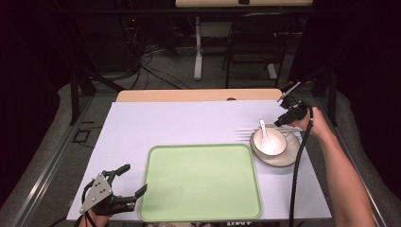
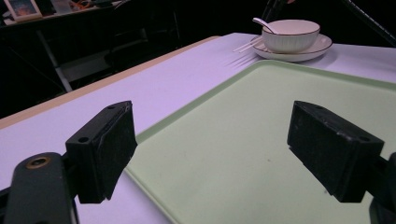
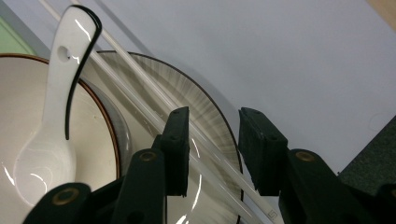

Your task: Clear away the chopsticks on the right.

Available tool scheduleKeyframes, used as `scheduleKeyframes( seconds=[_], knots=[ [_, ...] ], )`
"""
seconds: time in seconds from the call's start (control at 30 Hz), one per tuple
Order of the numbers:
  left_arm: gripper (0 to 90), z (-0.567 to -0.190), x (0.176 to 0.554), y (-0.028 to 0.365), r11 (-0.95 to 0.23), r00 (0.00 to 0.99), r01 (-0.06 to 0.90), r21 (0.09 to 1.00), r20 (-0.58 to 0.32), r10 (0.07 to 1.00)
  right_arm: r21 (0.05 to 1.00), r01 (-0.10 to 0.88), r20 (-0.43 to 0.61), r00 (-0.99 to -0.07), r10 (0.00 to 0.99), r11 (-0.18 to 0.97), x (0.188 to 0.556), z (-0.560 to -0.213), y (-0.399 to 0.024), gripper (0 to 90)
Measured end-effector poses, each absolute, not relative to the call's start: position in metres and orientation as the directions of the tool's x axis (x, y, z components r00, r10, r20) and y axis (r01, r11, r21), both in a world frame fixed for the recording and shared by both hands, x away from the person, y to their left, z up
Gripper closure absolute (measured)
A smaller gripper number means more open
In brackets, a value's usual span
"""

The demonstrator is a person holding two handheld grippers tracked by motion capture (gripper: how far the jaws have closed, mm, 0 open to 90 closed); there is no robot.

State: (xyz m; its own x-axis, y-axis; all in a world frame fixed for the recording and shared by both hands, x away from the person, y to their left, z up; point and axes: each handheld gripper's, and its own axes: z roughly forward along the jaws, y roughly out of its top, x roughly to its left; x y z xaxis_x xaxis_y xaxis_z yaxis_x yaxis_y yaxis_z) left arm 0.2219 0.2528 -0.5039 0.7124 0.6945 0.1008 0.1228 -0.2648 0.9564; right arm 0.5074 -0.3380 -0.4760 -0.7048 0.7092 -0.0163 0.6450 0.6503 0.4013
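The left claw [image 1: 131, 179], black with a grey three-cornered plate on top, lies low in the person's left hand [image 1: 97, 215] at the near left, its two black jaws spread wide and level, with nothing between the pads. The right forearm [image 1: 347, 182] reaches forward from the lower right, the hand [image 1: 317, 124] wrapped round the right claw [image 3: 212, 149], which tips downward and to the left. Its jaws stand partly closed, a narrow gap between the pads, and a black cable trails back along the forearm.
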Motion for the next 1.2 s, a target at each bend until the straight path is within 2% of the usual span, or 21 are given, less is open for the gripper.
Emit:
scheduleKeyframes(
  seconds=[0.27,0.5,0.77,0.83,0.93,1.0,1.07,1.1,1.13,1.2],
  knots=[
    [15.4,-0.504,0.222,0.253,-0.269,0.712,0.123,0.955,0.104,0.695,0.335,0.662,-0.009,-0.71,0.705,0.671,0.507,-0.487,-0.333,66.9],
    [15.4,-0.504,0.222,0.253,-0.273,0.712,0.124,0.954,0.106,0.694,0.351,0.637,-0.011,-0.73,0.683,0.686,0.509,-0.49,-0.332,70.7],
    [15.4,-0.504,0.222,0.253,-0.269,0.711,0.126,0.955,0.102,0.696,0.301,0.646,-0.029,-0.728,0.684,0.701,0.51,-0.491,-0.332,71.9],
    [15.4,-0.504,0.222,0.253,-0.268,0.711,0.126,0.955,0.102,0.696,0.326,0.629,-0.038,-0.738,0.674,0.706,0.511,-0.493,-0.333,72.3],
    [15.4,-0.504,0.222,0.253,-0.273,0.712,0.126,0.954,0.104,0.694,0.286,0.639,-0.03,-0.739,0.673,0.714,0.51,-0.49,-0.333,72.6],
    [15.4,-0.504,0.222,0.253,-0.274,0.712,0.126,0.954,0.105,0.694,0.32,0.617,-0.036,-0.751,0.66,0.719,0.511,-0.493,-0.332,73.4],
    [15.4,-0.504,0.222,0.253,-0.269,0.71,0.127,0.955,0.101,0.697,0.307,0.615,-0.034,-0.755,0.654,0.726,0.511,-0.492,-0.332,73.8],
    [15.4,-0.504,0.222,0.253,-0.268,0.71,0.127,0.955,0.101,0.697,0.344,0.607,-0.03,-0.756,0.654,0.717,0.511,-0.495,-0.331,74.4],
    [15.4,-0.504,0.222,0.253,-0.268,0.71,0.127,0.955,0.101,0.697,0.283,0.606,-0.035,-0.768,0.64,0.743,0.511,-0.49,-0.331,74.8],
    [15.4,-0.504,0.222,0.253,-0.27,0.711,0.126,0.954,0.103,0.696,0.311,0.611,-0.035,-0.758,0.651,0.728,0.509,-0.493,-0.33,75.0]
  ],
)
